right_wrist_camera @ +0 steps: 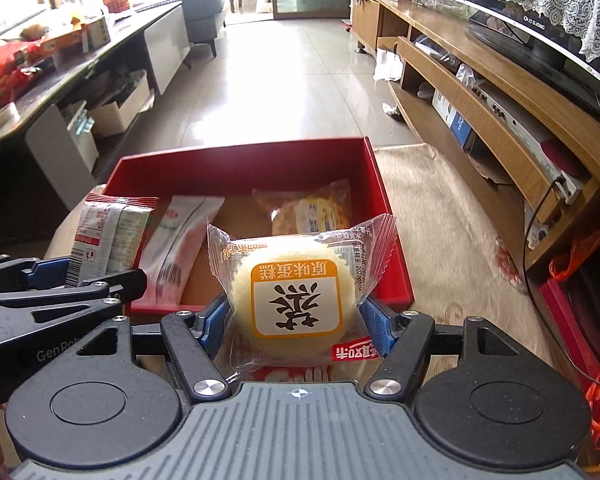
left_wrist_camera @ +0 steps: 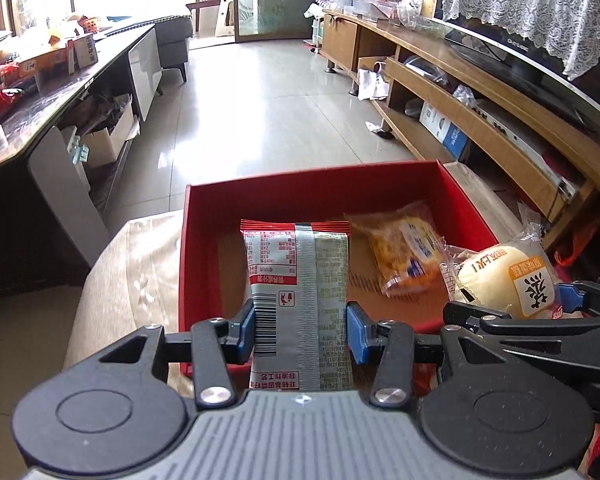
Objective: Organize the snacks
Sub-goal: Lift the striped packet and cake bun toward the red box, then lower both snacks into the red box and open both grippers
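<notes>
Together we hold two snacks over the red box [right_wrist_camera: 396, 240]: left gripper [left_wrist_camera: 300, 332] jaws pinch the crinkly, light silver packet [left_wrist_camera: 300, 304] low down; right gripper [right_wrist_camera: 294, 320] jaws cradle the soft, crushable steamed cake [right_wrist_camera: 294, 300] at its sides.

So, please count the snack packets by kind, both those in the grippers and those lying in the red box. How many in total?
Silver packet with red top, in the left gripper: 1
Round cake in clear wrapper, in the right gripper: 1
Pink and white packet in the red box: 1
Orange and yellow packet in the box: 1
Total: 4
</notes>
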### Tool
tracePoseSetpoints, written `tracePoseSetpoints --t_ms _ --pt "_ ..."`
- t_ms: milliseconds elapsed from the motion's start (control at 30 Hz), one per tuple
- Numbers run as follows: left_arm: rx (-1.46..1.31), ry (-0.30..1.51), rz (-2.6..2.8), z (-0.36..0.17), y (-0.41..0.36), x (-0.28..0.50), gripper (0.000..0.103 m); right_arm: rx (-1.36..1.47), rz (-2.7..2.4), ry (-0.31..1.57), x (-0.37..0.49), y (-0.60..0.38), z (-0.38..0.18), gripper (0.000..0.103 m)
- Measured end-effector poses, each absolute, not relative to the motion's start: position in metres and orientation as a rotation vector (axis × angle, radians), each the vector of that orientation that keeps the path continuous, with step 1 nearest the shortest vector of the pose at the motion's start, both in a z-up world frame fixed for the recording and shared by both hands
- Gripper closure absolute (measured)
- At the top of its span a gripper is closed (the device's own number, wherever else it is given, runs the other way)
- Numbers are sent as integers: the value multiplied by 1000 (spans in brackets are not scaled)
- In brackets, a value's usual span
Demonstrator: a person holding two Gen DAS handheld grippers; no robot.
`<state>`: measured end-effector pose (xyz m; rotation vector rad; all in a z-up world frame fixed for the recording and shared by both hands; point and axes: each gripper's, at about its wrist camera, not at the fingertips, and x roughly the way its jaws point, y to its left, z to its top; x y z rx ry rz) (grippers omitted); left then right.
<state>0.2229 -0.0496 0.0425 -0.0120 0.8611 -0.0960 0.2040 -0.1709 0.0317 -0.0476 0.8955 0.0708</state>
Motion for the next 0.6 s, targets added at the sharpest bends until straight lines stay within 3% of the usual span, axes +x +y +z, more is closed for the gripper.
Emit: tracePoseSetpoints --t_ms 600 --pt "24 876 -29 24 -55 296 64 -49 82 883 266 -167 13 29"
